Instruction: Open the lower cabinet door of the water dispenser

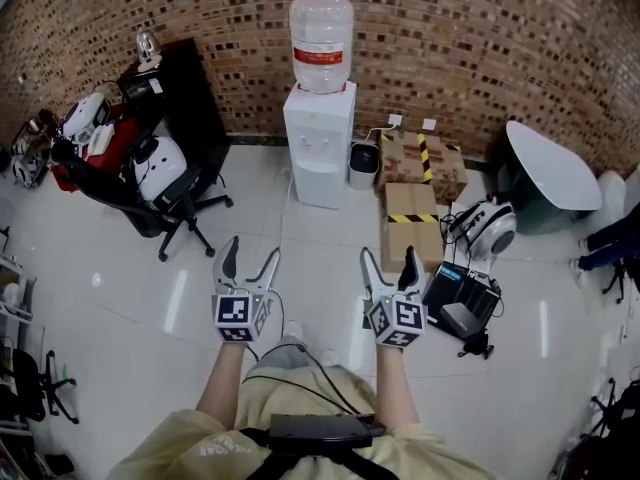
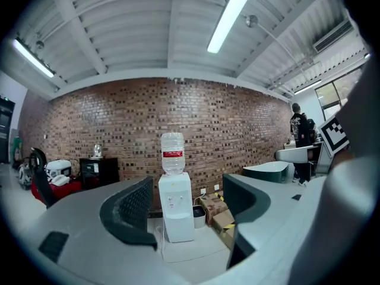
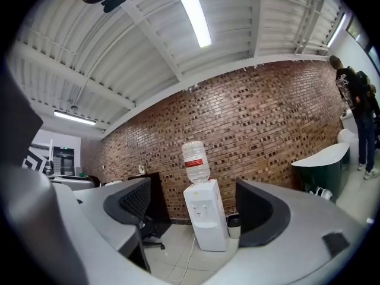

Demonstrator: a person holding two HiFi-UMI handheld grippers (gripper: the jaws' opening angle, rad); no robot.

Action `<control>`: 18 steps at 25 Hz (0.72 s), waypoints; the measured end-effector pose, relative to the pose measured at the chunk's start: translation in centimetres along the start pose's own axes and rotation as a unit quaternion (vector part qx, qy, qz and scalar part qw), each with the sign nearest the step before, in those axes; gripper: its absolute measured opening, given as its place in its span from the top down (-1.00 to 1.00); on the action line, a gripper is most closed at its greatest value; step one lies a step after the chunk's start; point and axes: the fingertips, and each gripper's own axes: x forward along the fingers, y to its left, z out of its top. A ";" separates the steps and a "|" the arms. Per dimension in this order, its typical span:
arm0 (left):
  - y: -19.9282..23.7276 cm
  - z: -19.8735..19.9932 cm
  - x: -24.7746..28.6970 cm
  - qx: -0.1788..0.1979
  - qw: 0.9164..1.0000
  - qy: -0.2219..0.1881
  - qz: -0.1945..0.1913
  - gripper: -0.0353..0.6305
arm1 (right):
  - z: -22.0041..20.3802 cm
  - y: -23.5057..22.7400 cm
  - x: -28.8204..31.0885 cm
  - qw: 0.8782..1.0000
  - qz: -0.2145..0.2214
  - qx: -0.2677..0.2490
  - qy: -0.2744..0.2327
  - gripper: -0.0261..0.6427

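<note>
Head view first: nearest to us are our own forearms, and at their ends we hold the left gripper [image 1: 252,255] and the right gripper [image 1: 388,258] side by side above the white tiled floor [image 1: 150,298], both pointing ahead. In the left gripper view we see its jaws spread wide with nothing between them but open air. The right gripper view shows the same for the right one: jaws well apart, gripping nothing. Both views frame the water dispenser [image 1: 320,138] in the gap between the jaws. It stands well apart from us across the floor, and neither gripper touches it. Its lower cabinet door [image 1: 318,186] faces us and looks shut, flush with the white body. Just beside the dispenser on its right sits a small bin [image 1: 363,165], and further right we see cardboard boxes [image 1: 412,223], one with black-and-yellow tape. To the left an office chair [image 1: 165,193] loaded with gear stands before a black cabinet [image 1: 185,93]. On top of the dispenser we see a clear bottle [image 1: 322,23] with a red label, and behind everything runs the brick wall [image 1: 480,38].
</note>
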 end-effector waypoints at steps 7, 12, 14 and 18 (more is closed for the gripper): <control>3.0 -2.5 2.5 -0.026 0.999 0.029 0.021 -0.20 | -1.2 -0.6 3.1 1.000 -0.003 -0.004 0.016 -0.45; 4.0 -3.2 8.0 -0.033 0.999 0.024 0.003 -0.20 | -2.5 -2.1 5.1 0.998 -0.027 -0.045 0.028 -0.45; 3.7 -2.8 10.4 -0.033 0.999 0.019 -0.005 -0.20 | -1.9 -3.8 6.5 0.998 -0.042 -0.044 0.024 -0.45; 4.0 -1.7 15.7 -0.022 0.999 0.004 -0.028 -0.20 | -0.2 -5.7 11.1 0.996 -0.062 -0.062 0.009 -0.45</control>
